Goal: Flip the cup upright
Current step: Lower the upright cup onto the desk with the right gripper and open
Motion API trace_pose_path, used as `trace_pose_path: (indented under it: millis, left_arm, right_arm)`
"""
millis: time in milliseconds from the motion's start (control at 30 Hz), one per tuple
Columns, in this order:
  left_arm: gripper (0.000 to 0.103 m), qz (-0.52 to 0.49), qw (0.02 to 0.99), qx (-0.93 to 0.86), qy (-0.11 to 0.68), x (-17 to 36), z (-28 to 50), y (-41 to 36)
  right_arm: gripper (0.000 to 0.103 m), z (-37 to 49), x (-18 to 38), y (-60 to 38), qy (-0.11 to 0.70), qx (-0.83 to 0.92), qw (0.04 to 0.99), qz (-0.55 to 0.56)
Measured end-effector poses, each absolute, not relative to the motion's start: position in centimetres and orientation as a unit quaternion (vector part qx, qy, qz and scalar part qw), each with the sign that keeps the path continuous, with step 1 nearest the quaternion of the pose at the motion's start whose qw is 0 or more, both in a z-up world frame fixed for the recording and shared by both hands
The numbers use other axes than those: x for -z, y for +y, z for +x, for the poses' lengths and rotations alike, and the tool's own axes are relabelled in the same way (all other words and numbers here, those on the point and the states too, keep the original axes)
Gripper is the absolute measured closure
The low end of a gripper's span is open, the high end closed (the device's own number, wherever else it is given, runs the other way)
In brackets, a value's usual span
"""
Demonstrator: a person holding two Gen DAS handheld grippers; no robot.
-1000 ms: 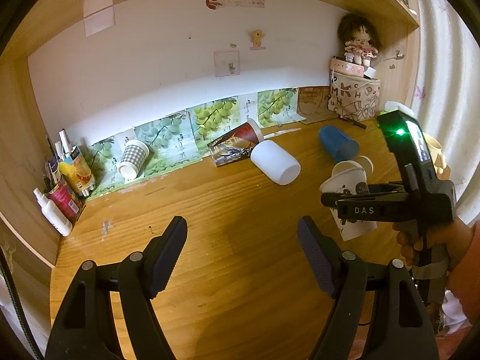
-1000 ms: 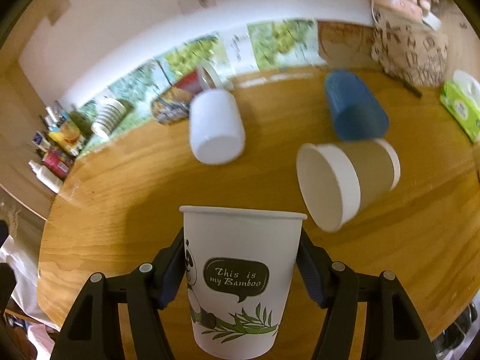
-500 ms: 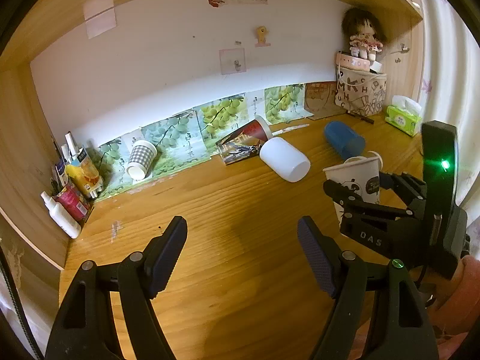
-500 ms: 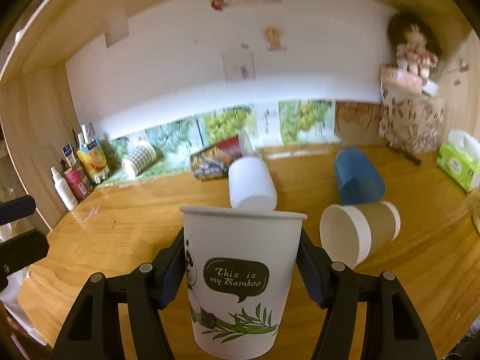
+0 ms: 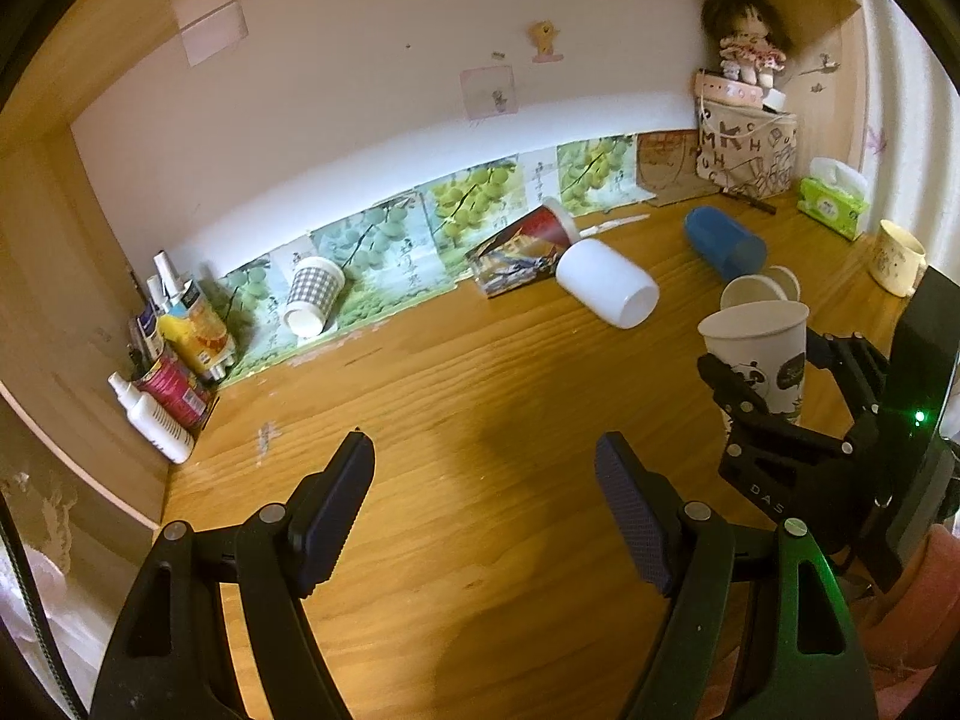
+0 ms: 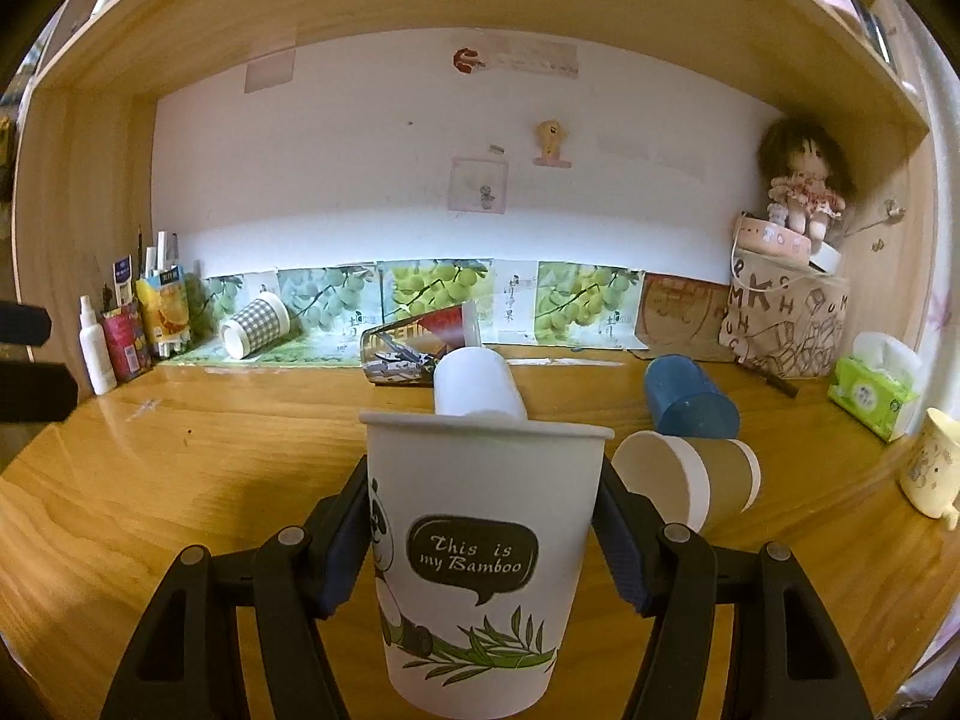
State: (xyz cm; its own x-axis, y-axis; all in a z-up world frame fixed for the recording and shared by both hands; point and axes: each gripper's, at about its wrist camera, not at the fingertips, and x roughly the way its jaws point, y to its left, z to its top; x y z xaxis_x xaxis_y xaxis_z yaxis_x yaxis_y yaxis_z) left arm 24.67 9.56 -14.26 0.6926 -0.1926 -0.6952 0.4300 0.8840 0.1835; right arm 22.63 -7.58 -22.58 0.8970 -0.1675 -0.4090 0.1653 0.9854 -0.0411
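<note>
My right gripper (image 6: 483, 546) is shut on a white panda paper cup (image 6: 480, 558) marked "This is my Bamboo". The cup is upright with its mouth up, at the right front of the wooden desk (image 6: 180, 480). It also shows in the left wrist view (image 5: 759, 360), held by the right gripper (image 5: 774, 384). Whether its base touches the desk I cannot tell. My left gripper (image 5: 486, 510) is open and empty over the desk's front middle.
Several cups lie on their sides: a white one (image 6: 477, 384), a blue one (image 6: 690, 402), a brown one (image 6: 684, 480), a red one (image 6: 420, 339) and a checked one (image 6: 255, 324). Bottles (image 6: 129, 330) stand at left, a tissue pack (image 6: 873, 387) and mug (image 6: 933, 471) at right.
The right gripper has tilted level and lowered, turning the panda cup upright in the left wrist view. The left gripper stayed open, barely moving.
</note>
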Motion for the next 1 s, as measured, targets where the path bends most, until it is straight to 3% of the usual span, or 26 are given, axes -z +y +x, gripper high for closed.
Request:
trace_pose_path:
  millis: [567, 1000]
  left_arm:
    - [0.024, 0.165, 0.898, 0.168, 0.373, 14.3, 23.8, 9.1]
    - [0.024, 0.142, 0.902, 0.158, 0.374, 13.9, 22.6, 9.6]
  right_arm:
    - [0.035, 22.5, 23.1, -7.6, 0.214, 0.063, 0.975, 0.010]
    - [0.036, 23.2, 24.1, -6.0, 0.258, 0.045, 0.964, -0.048]
